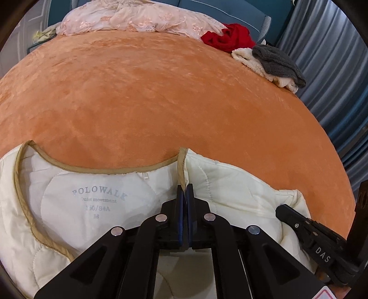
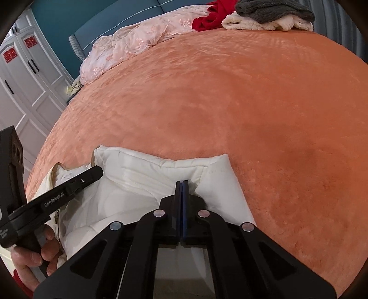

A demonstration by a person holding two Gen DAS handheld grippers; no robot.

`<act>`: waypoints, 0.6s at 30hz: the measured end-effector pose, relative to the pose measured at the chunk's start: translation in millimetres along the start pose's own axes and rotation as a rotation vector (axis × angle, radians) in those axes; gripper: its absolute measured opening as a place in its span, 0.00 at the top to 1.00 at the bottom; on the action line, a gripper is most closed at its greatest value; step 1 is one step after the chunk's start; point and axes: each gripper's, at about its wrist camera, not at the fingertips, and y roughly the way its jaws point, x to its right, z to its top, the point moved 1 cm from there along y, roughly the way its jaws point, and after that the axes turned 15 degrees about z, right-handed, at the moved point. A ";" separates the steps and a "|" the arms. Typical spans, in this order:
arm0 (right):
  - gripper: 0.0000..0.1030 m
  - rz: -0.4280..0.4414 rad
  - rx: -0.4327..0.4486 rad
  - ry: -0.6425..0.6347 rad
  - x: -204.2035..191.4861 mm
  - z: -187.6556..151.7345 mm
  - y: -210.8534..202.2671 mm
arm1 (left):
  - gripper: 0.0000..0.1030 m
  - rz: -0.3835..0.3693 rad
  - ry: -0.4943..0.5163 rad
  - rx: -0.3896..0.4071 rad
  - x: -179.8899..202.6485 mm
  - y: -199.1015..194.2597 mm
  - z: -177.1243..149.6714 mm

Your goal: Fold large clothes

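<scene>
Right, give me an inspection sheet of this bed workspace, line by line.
Surface: orange plush bedspread, mostly bare.
Job's things: cream quilted jacket lying at the near edge, lining and printed label up, tan piping round the neckline.
Clutter: pink lace fabric, red garment and a grey towel on a cream fleece item, all at the far edge.
Grippers: left tool shut on the jacket's piped front edge; right tool shut on the jacket's shoulder fabric.
Cables: nothing seen.
Surroundings: blue headboard, white wardrobe, grey curtains.
</scene>
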 end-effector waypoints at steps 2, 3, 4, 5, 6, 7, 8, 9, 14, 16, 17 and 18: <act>1.00 -0.002 0.007 -0.004 -2.7 -1.1 -2.2 | 0.89 0.014 -0.006 0.014 -0.9 -3.0 -1.6; 1.00 0.004 0.011 -0.003 -2.6 -2.2 -4.6 | 0.88 0.018 -0.017 0.019 -3.0 -7.4 -1.7; 1.00 0.016 0.011 0.008 -1.5 -0.7 -6.4 | 0.85 0.025 -0.033 0.020 -6.5 -12.7 -1.5; 1.00 0.034 0.003 0.031 0.1 2.7 -11.1 | 0.79 0.042 -0.055 0.028 -12.5 -22.0 -1.5; 0.99 0.029 -0.005 0.048 -0.7 7.0 -19.2 | 0.77 0.063 -0.077 0.049 -19.9 -34.8 -1.4; 0.96 0.008 0.004 0.051 -4.1 10.3 -27.9 | 0.74 0.073 -0.094 0.081 -32.1 -53.9 -2.3; 0.82 -0.027 0.042 0.033 -13.9 13.6 -45.4 | 0.64 0.052 -0.093 0.105 -44.0 -69.9 -3.5; 0.63 -0.036 0.088 0.001 -28.2 16.1 -62.6 | 0.55 0.054 -0.084 0.126 -60.6 -88.8 -5.5; 0.46 0.085 0.046 -0.189 -117.4 11.4 -67.5 | 0.42 0.127 -0.030 0.126 -118.7 -119.7 -19.6; 0.51 0.143 -0.051 -0.249 -146.5 -2.8 -39.3 | 0.42 0.136 -0.006 0.069 -130.4 -111.7 -24.4; 0.66 0.155 -0.104 -0.277 -157.8 -12.2 -21.0 | 0.42 0.135 0.006 0.047 -133.8 -106.1 -27.3; 0.78 0.155 -0.158 -0.294 -164.5 -21.0 -2.4 | 0.43 0.130 0.018 0.033 -136.1 -99.6 -30.9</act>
